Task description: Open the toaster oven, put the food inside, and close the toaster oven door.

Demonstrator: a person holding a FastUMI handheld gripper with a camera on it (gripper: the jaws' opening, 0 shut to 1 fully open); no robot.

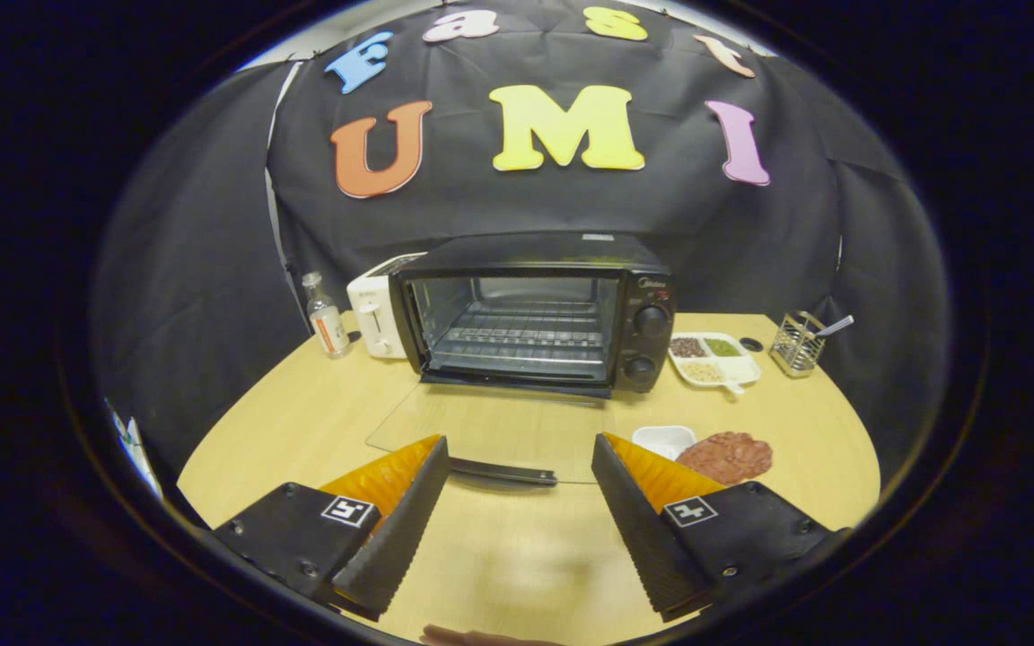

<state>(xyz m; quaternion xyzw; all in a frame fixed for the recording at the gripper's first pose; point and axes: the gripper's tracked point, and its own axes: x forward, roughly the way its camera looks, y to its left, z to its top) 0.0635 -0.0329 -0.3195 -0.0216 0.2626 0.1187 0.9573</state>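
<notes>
Currently the toaster oven (535, 309) is seen open, its glass door (490, 431) lying flat just ahead of the gripper (517, 502), whose fingers are spread apart, empty. The food (726, 456) is noted just beyond the right finger, near.

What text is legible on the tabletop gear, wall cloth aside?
None is legible.
toaster oven logo above the knobs: too small to read.
bottle label: blurred, unreadable.
gripper, jaws open with the door handle between them: square coded markers only, no words.
</notes>
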